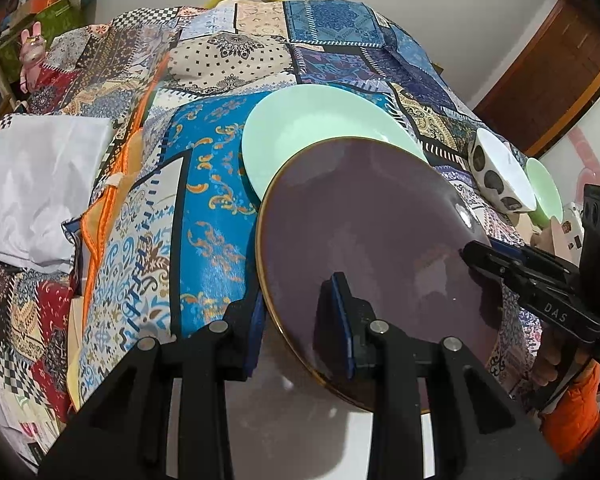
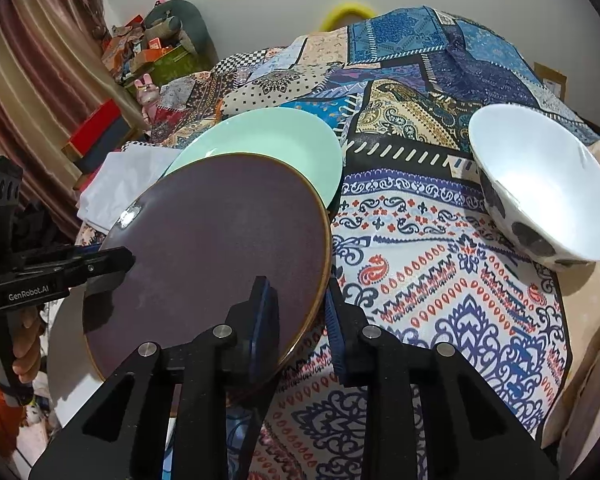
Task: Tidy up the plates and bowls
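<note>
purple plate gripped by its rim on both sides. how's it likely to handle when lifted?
The purple plate looks rigid and glazed, going by its glare spot, so it probably won't flex but may slip in the pads. Left gripper and right gripper pinch opposite rim edges; uneven lifting could likely tilt it. Its far edge overlaps the green plate, so expect scraping, and it's probably chip-prone.

Left gripper (image 1: 300,312) and right gripper (image 2: 300,312) both clamped, angled downward

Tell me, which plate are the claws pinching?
The purple plate with the gold rim. The left claw and right claw both clamp its edges. The mint green plate lies untouched behind, partly underneath it.
</note>
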